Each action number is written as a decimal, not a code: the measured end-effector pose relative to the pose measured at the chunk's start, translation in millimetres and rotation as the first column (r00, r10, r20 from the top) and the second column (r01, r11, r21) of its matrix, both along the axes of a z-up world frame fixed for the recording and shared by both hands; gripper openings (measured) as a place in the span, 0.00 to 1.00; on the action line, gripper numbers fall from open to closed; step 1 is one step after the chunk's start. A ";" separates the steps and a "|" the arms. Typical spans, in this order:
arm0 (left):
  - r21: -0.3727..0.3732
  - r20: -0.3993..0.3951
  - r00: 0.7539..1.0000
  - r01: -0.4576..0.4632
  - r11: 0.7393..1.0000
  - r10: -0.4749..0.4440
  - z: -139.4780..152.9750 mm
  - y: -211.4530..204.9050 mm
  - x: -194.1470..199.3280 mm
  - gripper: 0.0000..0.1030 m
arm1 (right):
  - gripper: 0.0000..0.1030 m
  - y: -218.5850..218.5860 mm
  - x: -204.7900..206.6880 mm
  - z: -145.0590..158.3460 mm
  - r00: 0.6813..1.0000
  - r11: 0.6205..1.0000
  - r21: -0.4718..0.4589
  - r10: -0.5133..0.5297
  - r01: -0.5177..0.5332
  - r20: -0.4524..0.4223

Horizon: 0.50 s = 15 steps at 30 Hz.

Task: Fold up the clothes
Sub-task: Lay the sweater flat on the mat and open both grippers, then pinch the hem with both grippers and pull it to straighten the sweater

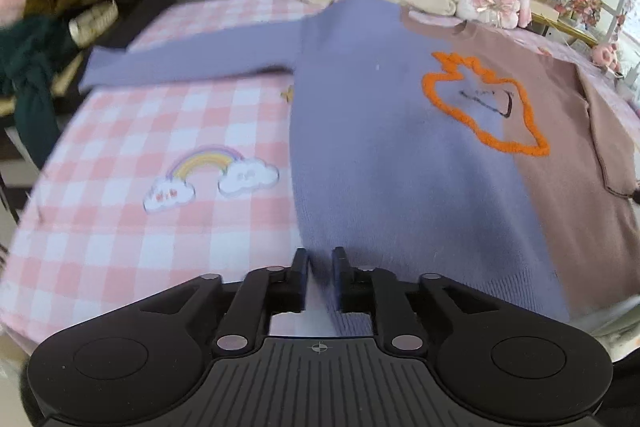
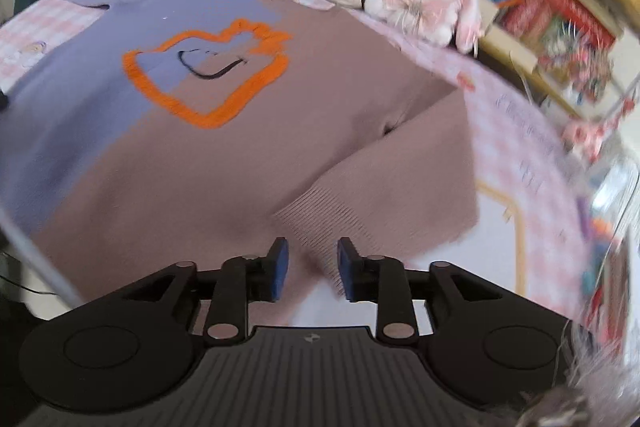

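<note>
A two-tone sweater [image 1: 400, 155], purple and mauve with an orange outline on its chest, lies spread flat on a pink checked tablecloth [image 1: 160, 131]. The left gripper [image 1: 320, 259] has its fingers nearly together, pinching the sweater's purple hem. The right gripper [image 2: 312, 251] is parted wider, its fingers straddling the ribbed mauve hem [image 2: 320, 223] without pinching it.

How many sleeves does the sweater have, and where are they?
2. The purple sleeve stretches straight out over the pink checked cloth on the sweater's purple side. The brown sleeve angles down along the brown side, its cuff near the right gripper.
</note>
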<state>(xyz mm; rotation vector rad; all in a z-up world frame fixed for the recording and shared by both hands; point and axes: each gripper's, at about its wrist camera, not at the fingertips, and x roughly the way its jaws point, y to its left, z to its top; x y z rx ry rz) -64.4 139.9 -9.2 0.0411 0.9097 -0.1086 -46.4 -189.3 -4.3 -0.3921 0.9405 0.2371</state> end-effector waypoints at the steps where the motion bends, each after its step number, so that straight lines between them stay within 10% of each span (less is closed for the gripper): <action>1: 0.004 0.018 1.000 0.003 1.000 -0.003 1.6 -2.6 -0.3 0.27 | 0.31 1.1 5.6 -2.9 1.000 1.000 -0.004 0.015 -0.015 -0.008; 5: 0.017 0.019 1.000 -0.004 1.000 0.003 -1.2 -15.7 2.1 0.48 | 0.30 6.8 22.0 -13.8 0.996 0.997 -0.017 0.072 -0.073 -0.043; 8: 0.047 -0.010 1.000 -0.013 0.999 0.014 -8.1 -25.7 4.6 0.49 | 0.27 10.2 26.9 -17.5 0.995 0.996 -0.007 0.089 -0.089 -0.055; 10: 0.047 -0.015 0.999 -0.034 0.998 0.034 -9.7 -26.5 4.7 0.52 | 0.08 0.9 34.4 -14.6 0.995 0.998 0.024 0.066 -0.065 -0.070; 15: 0.039 -0.025 0.996 -0.088 0.995 0.089 -11.7 -27.0 4.9 0.56 | 0.07 -62.6 59.0 12.8 0.994 0.995 -0.026 -0.092 0.094 0.062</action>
